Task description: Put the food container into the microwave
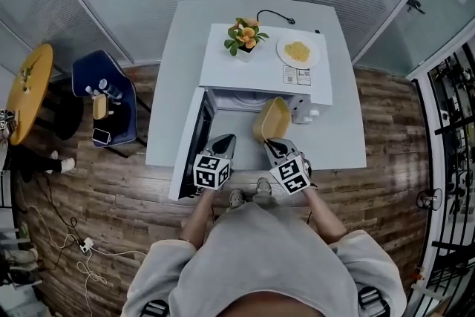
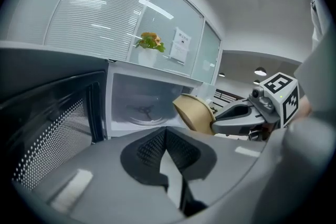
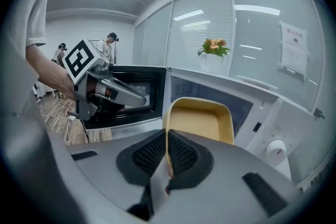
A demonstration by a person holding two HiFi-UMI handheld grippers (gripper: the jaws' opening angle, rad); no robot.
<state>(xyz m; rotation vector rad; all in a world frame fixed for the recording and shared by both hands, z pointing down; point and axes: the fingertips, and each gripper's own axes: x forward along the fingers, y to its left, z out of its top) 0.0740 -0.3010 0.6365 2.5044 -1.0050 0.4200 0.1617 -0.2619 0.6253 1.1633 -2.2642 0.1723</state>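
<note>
The person is wearing a light grey short-sleeved shirt (image 1: 267, 263). Ahead of that shirt, the left gripper (image 1: 226, 139) and right gripper (image 1: 272, 144) are showing grey moulded shells with black cross-hatched pads (image 3: 181, 155), each carrying a white cube with black square markers (image 1: 212, 171). Grey shoes (image 1: 236, 197) are peeking out at the shirt's front edge.
</note>
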